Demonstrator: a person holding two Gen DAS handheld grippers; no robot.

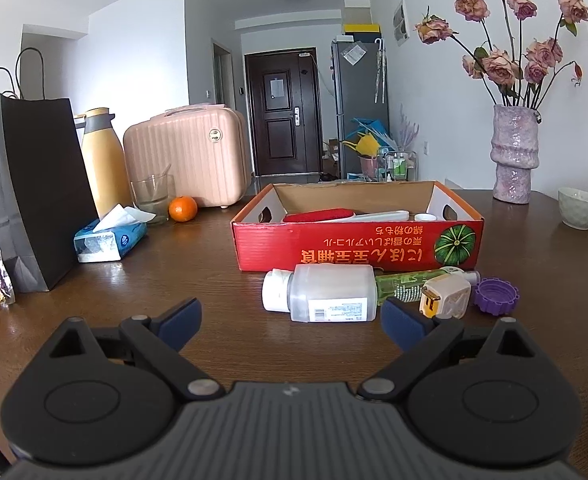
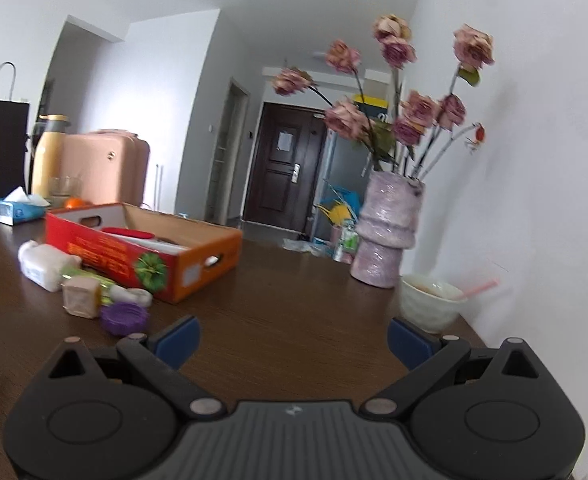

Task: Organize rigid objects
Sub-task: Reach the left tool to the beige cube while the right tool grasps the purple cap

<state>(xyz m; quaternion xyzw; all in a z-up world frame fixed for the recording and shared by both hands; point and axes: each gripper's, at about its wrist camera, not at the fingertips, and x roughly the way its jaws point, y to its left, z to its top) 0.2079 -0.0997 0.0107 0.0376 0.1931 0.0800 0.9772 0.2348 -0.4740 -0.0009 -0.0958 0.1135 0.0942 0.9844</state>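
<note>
With both jaws spread wide & nothing held, the white bottle (image 1: pixel 322 294) is best straddled by the left gripper (image 1: pixel 291 320) mid-body, squeezed firmly, then lifted into the red box (image 1: pixel 358 246) w/o nudging the plug adapter (image 1: pixel 446 295).

Black paper bag (image 1: pixel 33 184), pink suitcase (image 1: pixel 189 156), orange (image 1: pixel 182 208), tissue pack (image 1: pixel 107 238), flower vase (image 1: pixel 514 152)

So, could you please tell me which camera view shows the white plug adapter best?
The left wrist view: the white plug adapter lies sharp and near, its two metal prongs facing the camera, between the green tube and the purple cap. The right wrist view shows it blurred, as a beige block.
</note>
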